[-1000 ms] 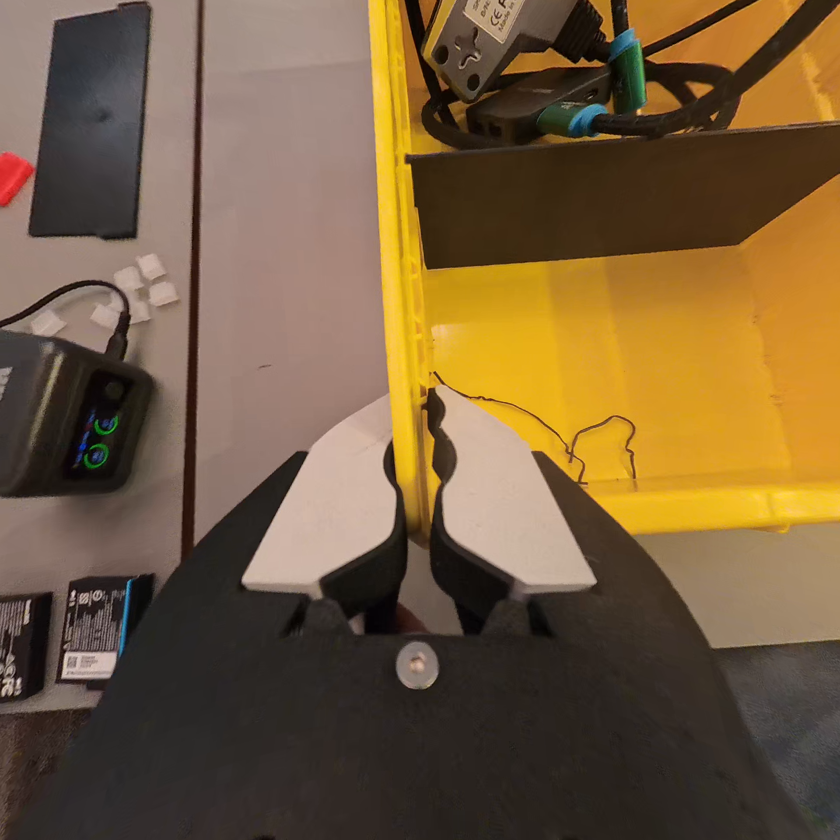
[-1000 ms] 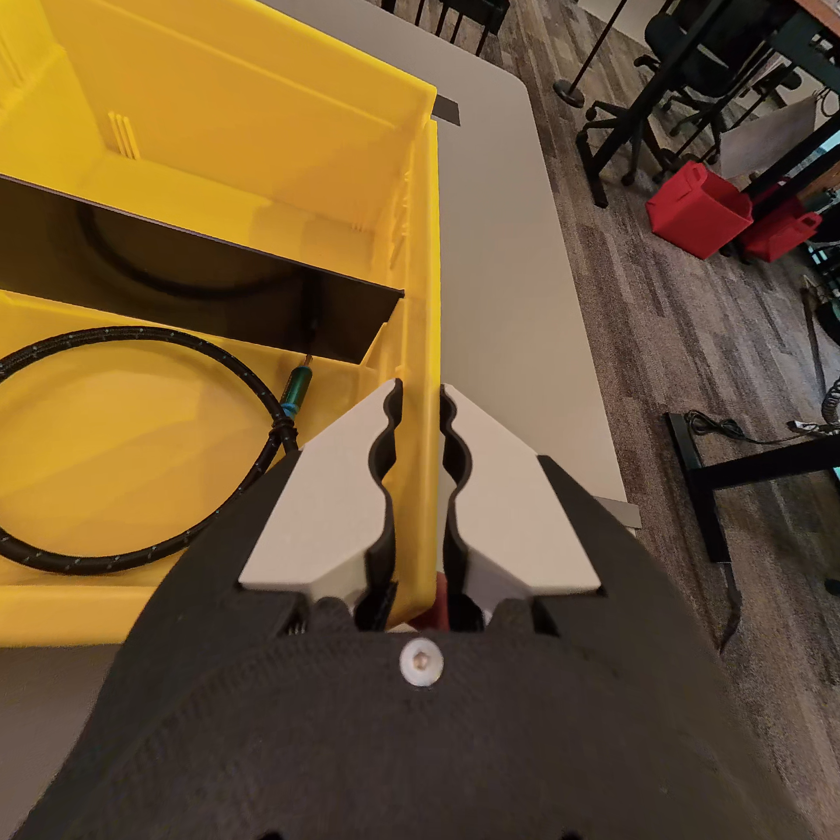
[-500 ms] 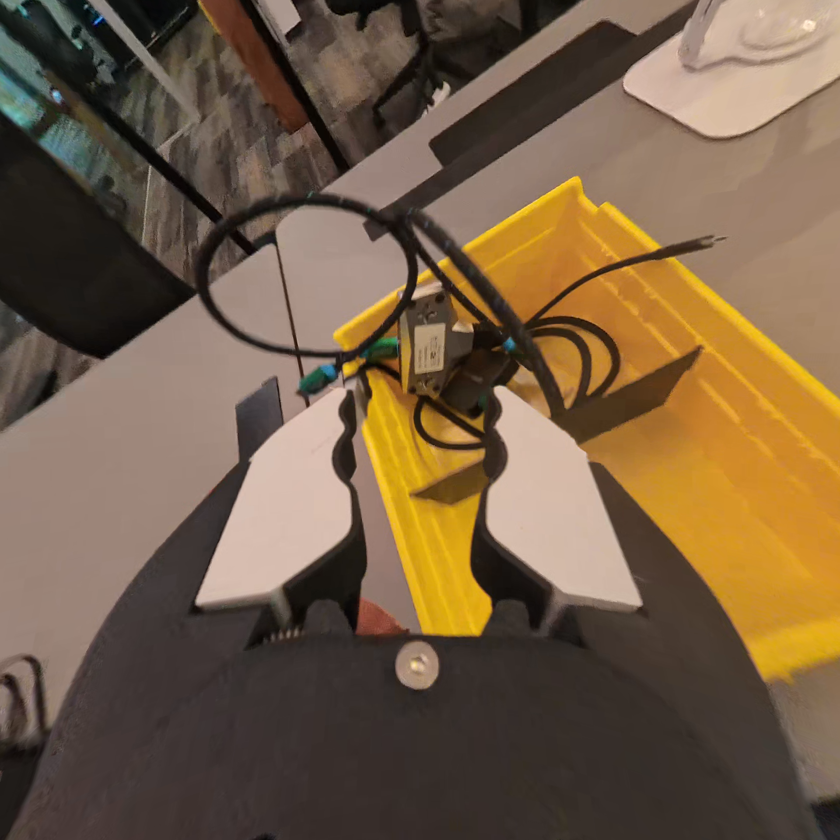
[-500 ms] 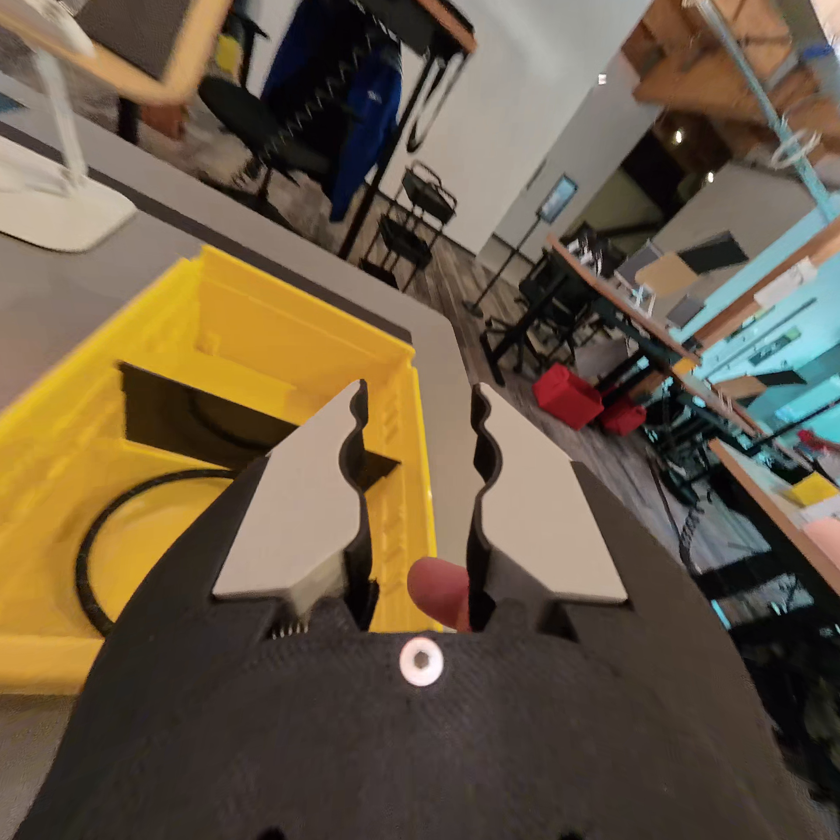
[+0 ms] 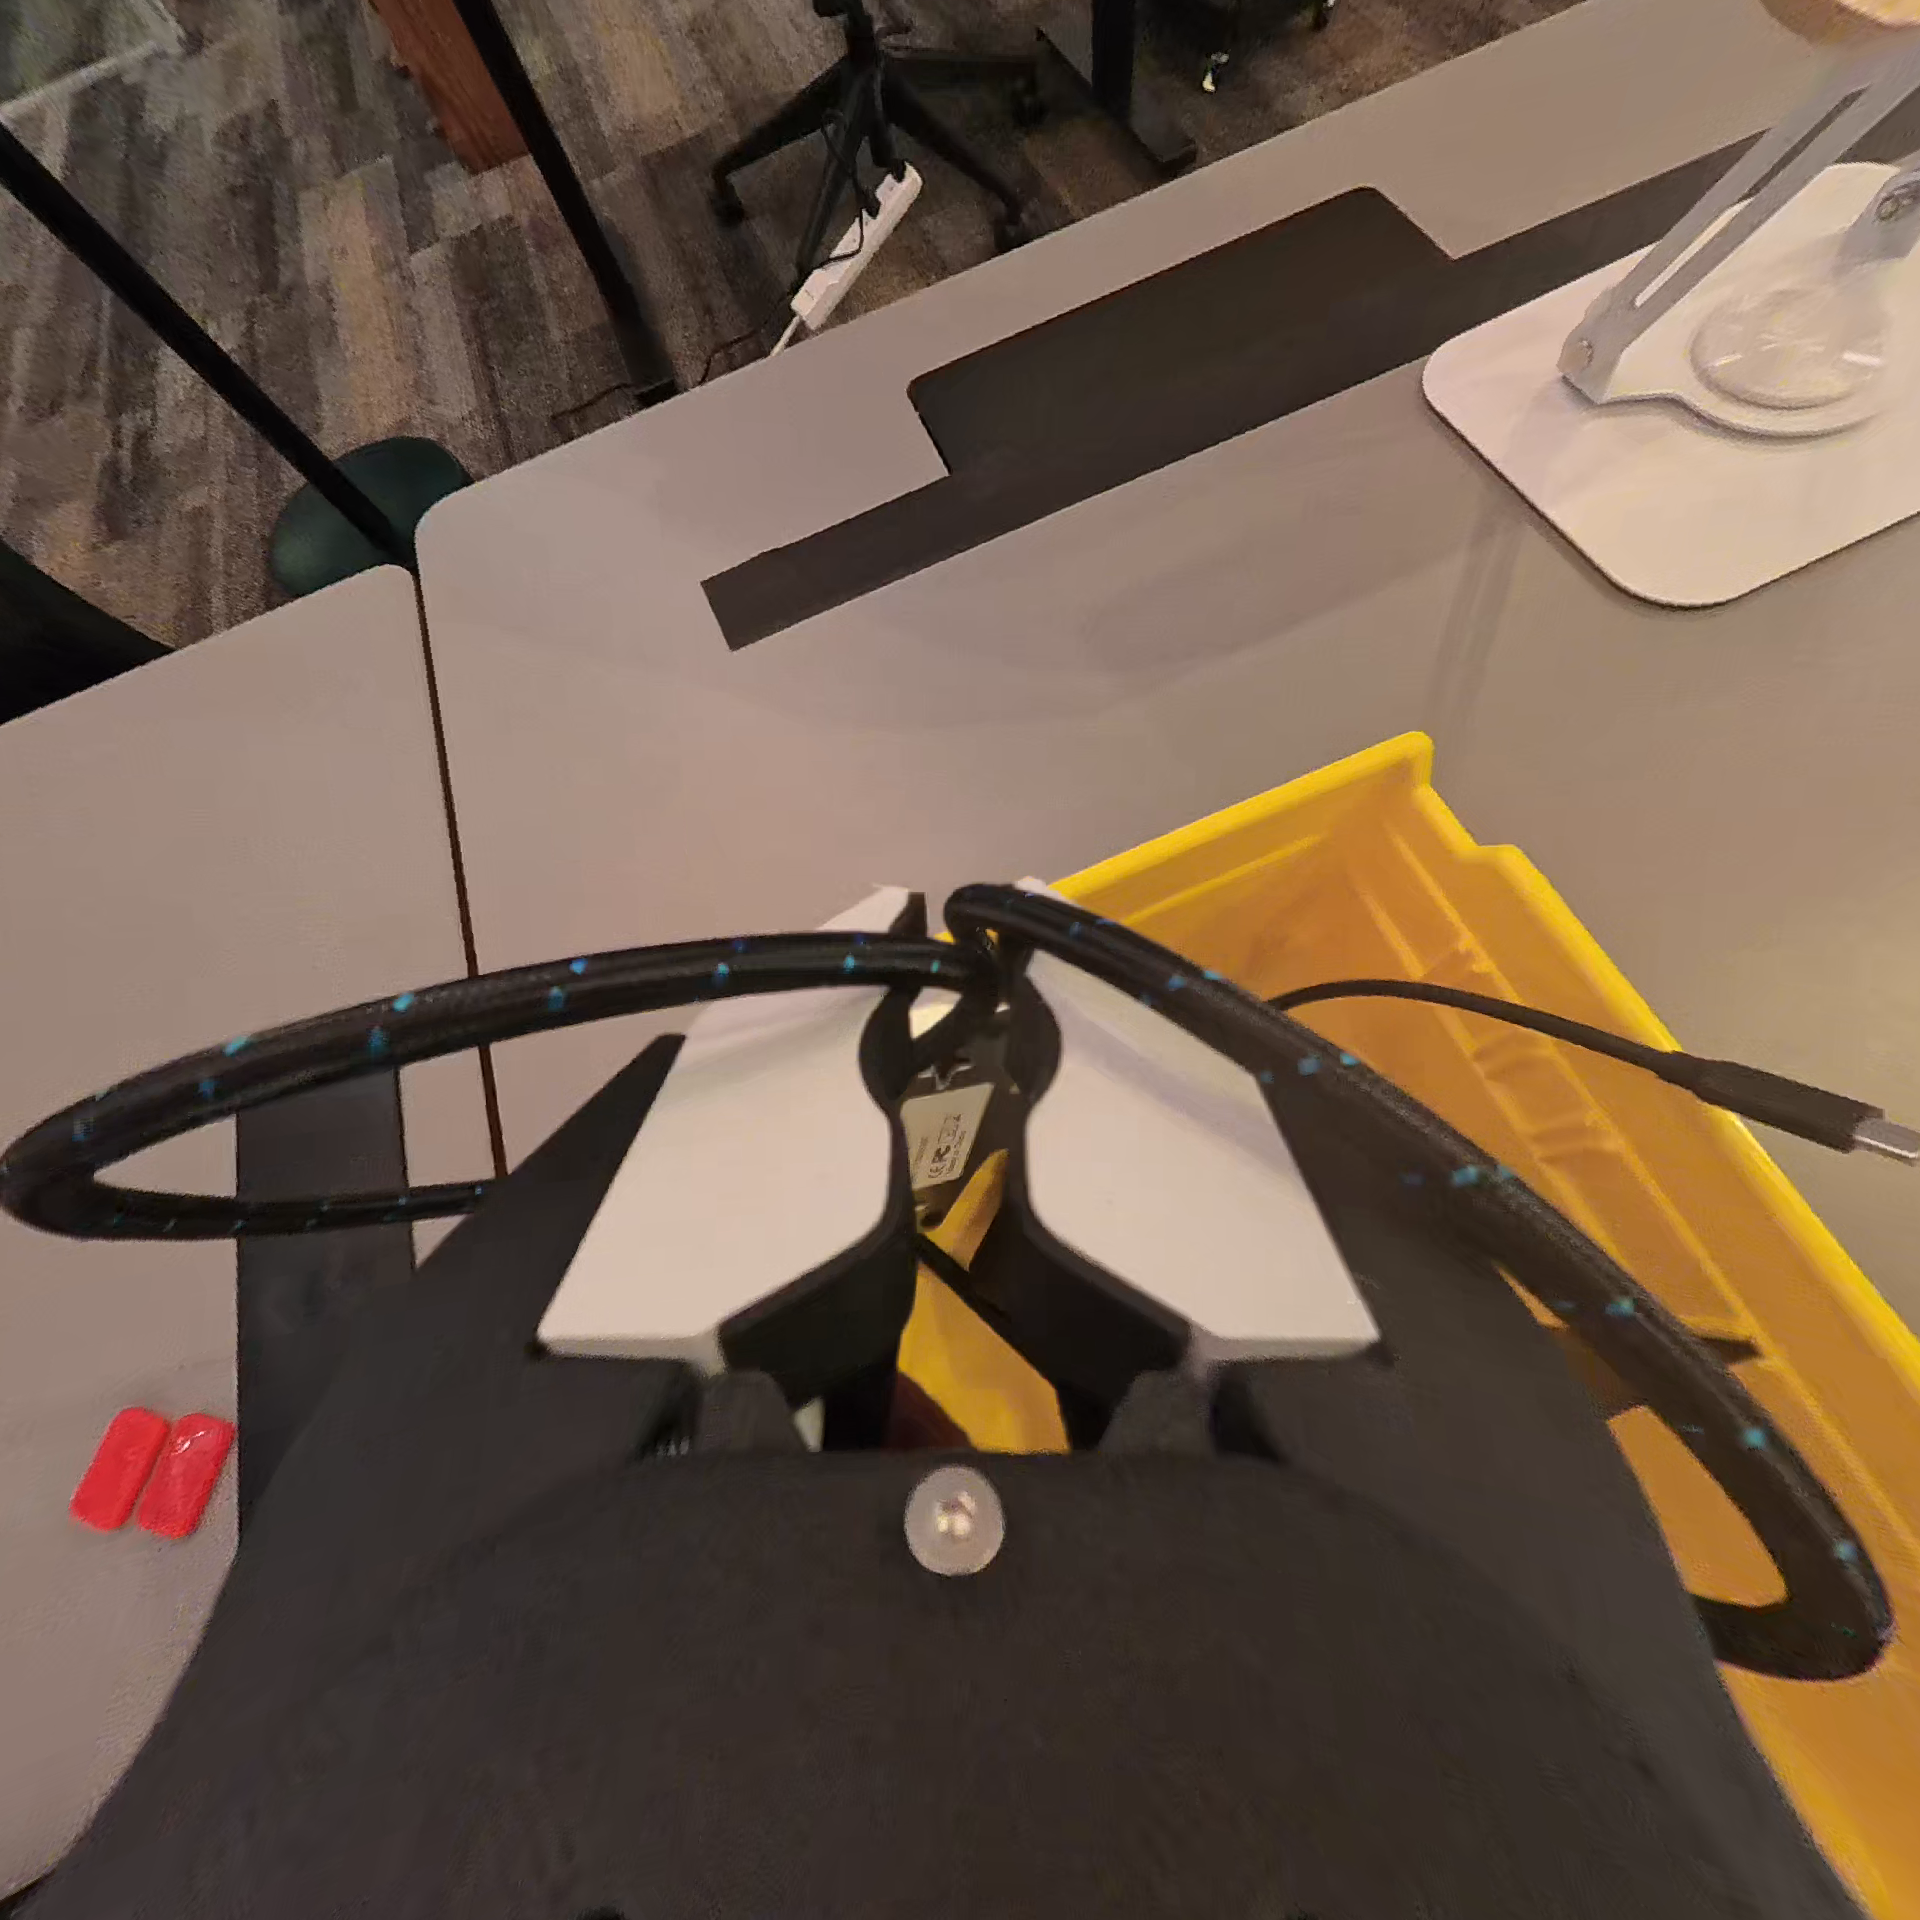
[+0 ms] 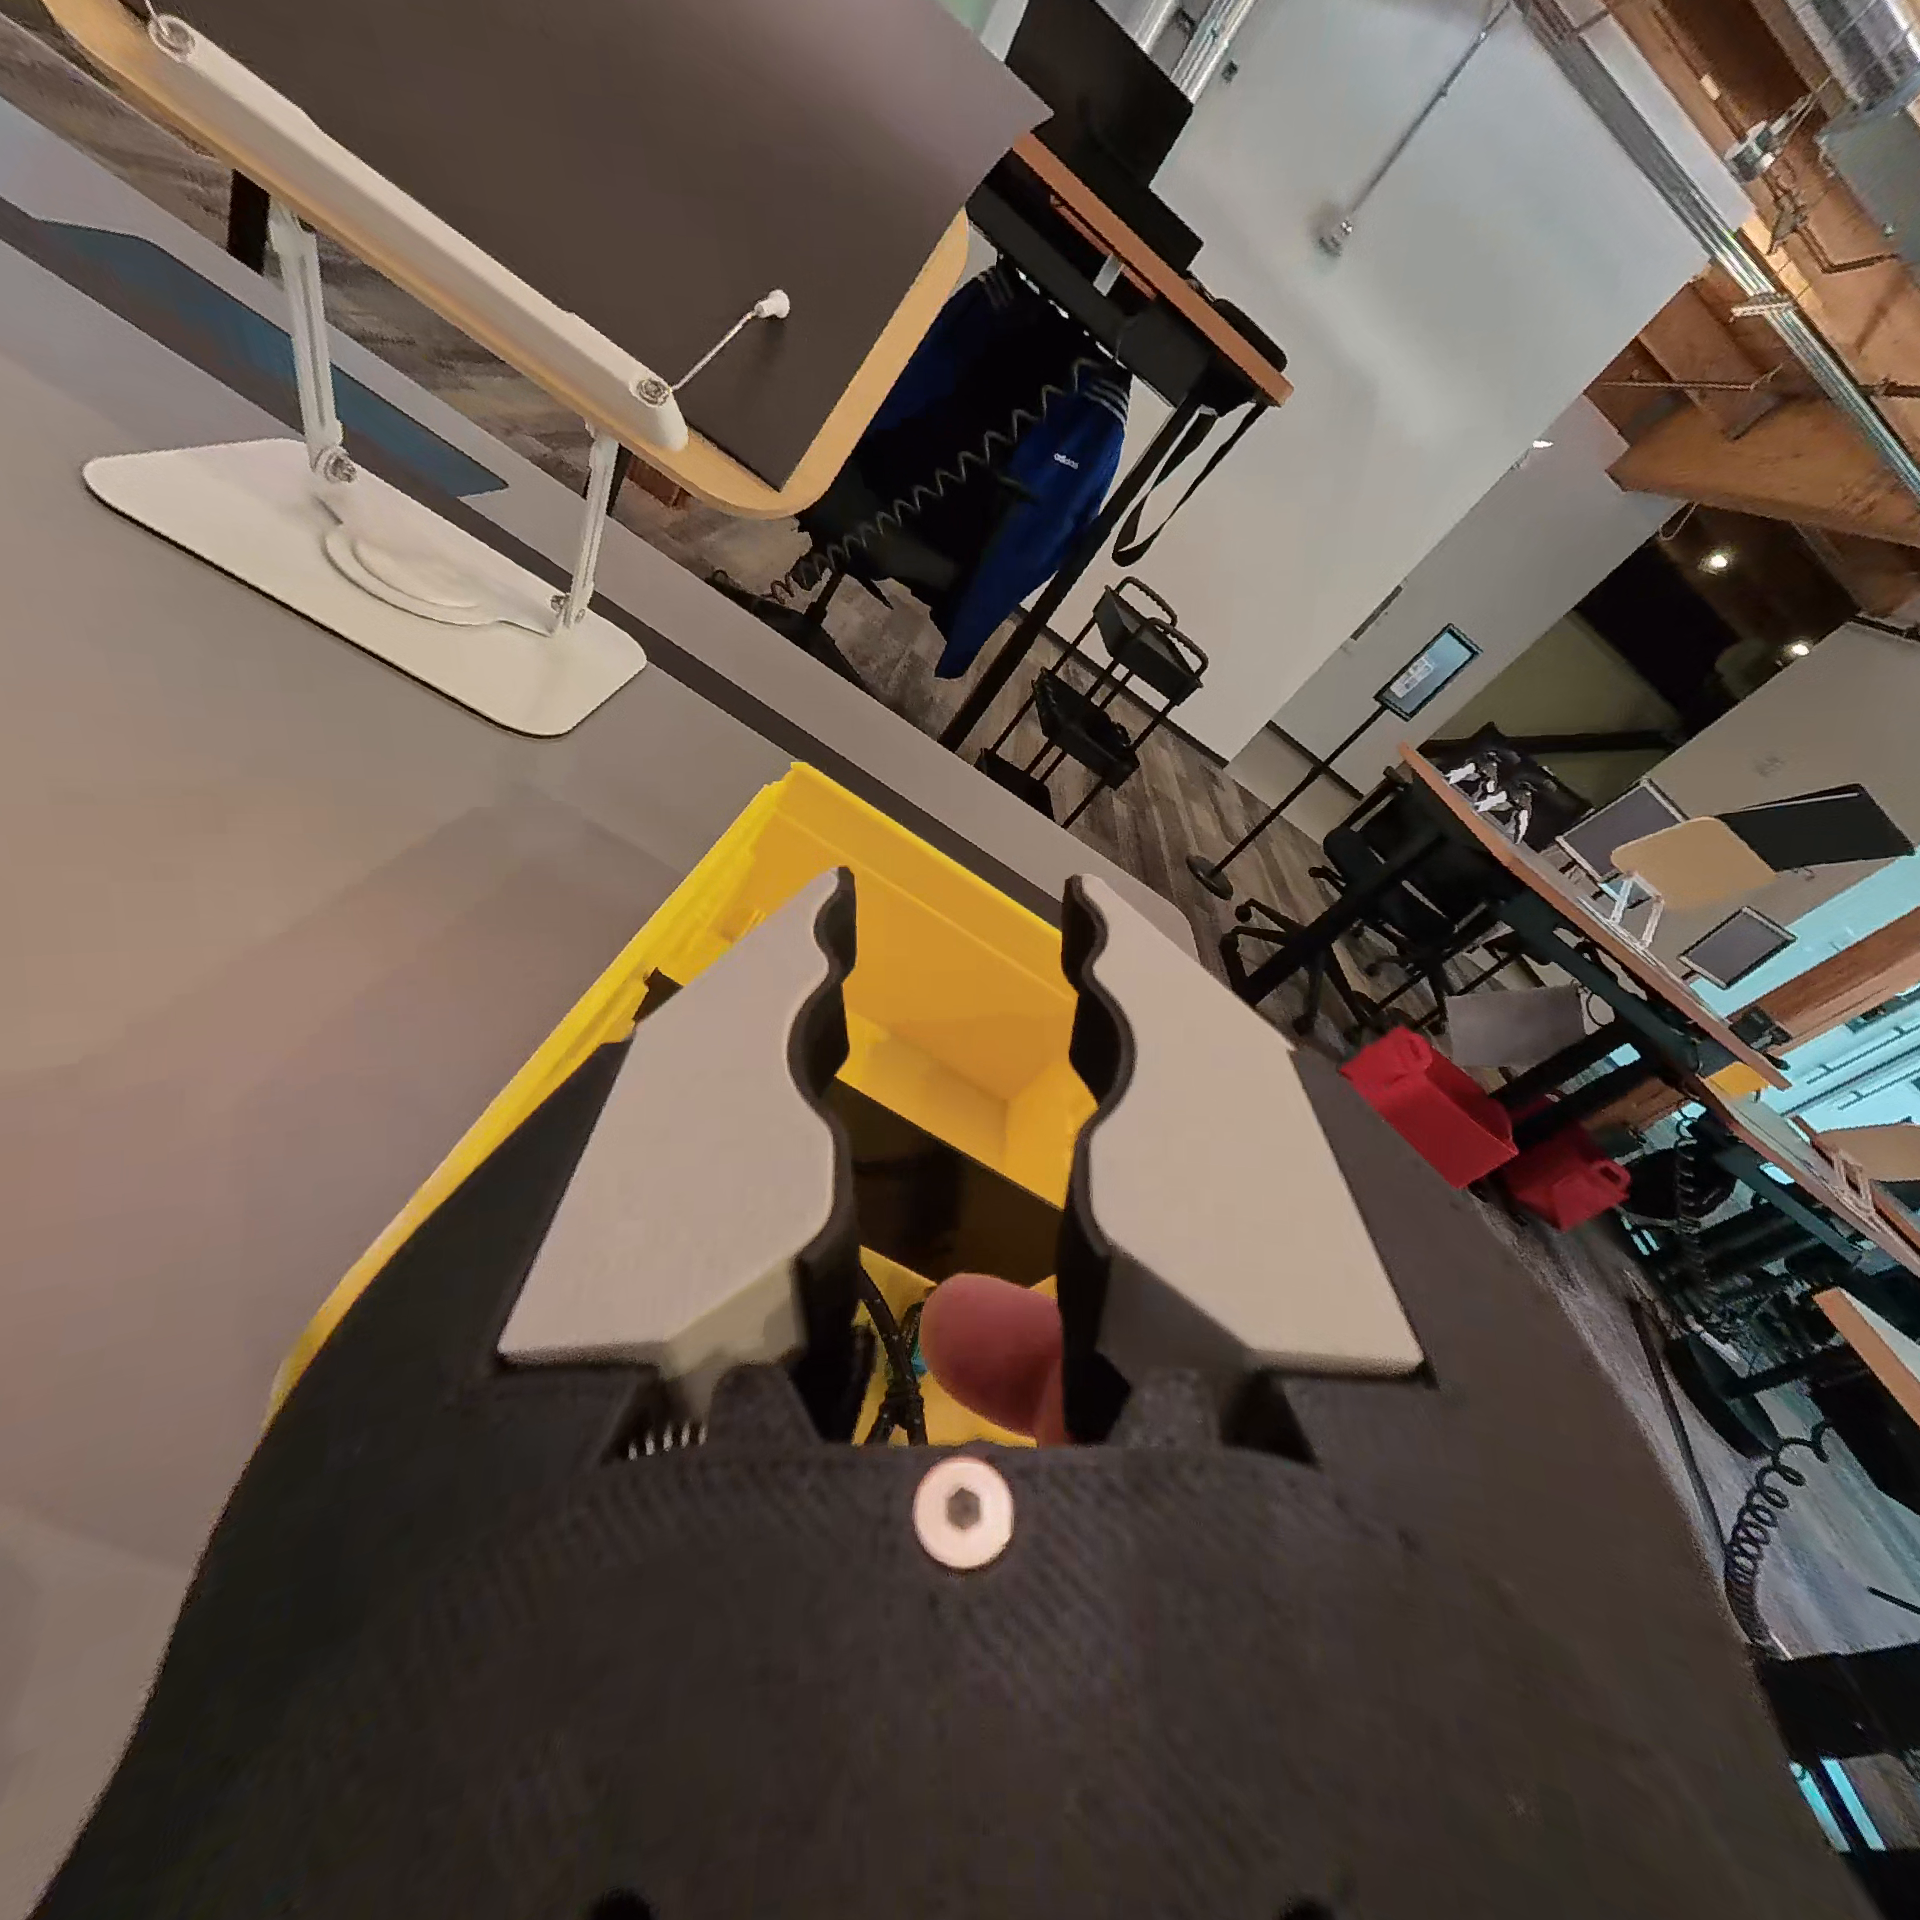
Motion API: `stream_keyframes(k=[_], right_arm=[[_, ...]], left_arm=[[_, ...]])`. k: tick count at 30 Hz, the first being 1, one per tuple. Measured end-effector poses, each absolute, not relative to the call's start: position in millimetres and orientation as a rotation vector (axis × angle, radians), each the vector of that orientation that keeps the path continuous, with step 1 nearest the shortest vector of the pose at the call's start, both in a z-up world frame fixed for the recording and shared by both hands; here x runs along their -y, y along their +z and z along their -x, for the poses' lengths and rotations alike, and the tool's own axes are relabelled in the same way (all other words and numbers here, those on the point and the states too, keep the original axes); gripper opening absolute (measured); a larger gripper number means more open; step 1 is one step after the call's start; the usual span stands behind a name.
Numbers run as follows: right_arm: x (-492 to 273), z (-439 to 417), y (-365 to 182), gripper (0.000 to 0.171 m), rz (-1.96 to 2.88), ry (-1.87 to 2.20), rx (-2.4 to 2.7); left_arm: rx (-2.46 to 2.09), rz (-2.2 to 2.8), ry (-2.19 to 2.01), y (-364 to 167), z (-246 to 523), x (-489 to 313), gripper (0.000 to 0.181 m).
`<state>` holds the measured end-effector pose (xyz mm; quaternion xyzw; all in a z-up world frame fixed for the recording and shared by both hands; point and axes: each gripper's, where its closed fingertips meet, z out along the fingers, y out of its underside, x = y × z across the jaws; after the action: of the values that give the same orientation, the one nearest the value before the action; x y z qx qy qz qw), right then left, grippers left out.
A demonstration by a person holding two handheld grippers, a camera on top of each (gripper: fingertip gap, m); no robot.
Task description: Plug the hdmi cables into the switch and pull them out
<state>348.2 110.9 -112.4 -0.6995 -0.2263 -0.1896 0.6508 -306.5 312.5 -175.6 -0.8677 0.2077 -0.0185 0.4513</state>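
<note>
Grey worktop stretches ahead of me, with a white stand base at its far right and office floor and chair legs beyond the edge. My left gripper is clenched around the hdmi switch, a small dark box with a pale label facing up, pinched between the black inner faces so only a narrow strip of it shows. Its fingertips nearly meet. Two braided black hdmi cables with blue flecks run out from just past those tips: one arcs left and loops back over the worktop, the other sweeps right and curls down over the yellow bin. I cannot tell whether their plugs are seated in the switch, since the gripper covers that spot. A thinner black cable with a small plug on its end juts out over the bin's right wall. Two red pieces lie side by side on the worktop at lower left.

My right gripper is released, its fingers spread wide with nothing between them. It hangs above the far end of the yellow bin, pointing toward the room. A fingertip shows in the gap at the base, and beside it a bit of dark cable lies down in the bin. The white stand sits on the worktop to the left.
</note>
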Motion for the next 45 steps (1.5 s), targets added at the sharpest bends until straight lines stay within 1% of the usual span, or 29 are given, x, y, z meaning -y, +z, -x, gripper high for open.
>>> stream_keyframes(k=[4,10,15,23,30,38,42,45], right_arm=[[-110,-350,-115,0.036,1.590,-0.433,0.514],[-111,-349,-117,0.034,1.599,-0.422,0.521],[-113,-339,-122,0.033,1.600,-0.399,0.547],[-112,-330,-124,0.032,1.595,-0.380,0.572],[-112,-319,-124,0.032,1.587,-0.338,0.587],[-112,-305,-126,0.032,1.580,-0.294,0.615],[-111,-303,-127,0.032,1.581,-0.277,0.619],[-111,-302,-128,0.032,1.580,-0.271,0.620]], left_arm=[[-0.517,2.108,-0.030,-164,305,-310,0.009],[-0.550,2.072,-0.019,-133,308,-302,0.013],[-0.575,2.001,0.005,-97,304,-298,0.008],[-0.585,1.897,0.060,-47,299,-297,0.006],[-0.622,1.805,0.102,4,285,-294,0.006],[-0.647,1.740,0.148,50,273,-294,0.006],[-0.628,1.716,0.160,66,274,-296,0.006],[-0.614,1.717,0.173,69,277,-300,0.005]])
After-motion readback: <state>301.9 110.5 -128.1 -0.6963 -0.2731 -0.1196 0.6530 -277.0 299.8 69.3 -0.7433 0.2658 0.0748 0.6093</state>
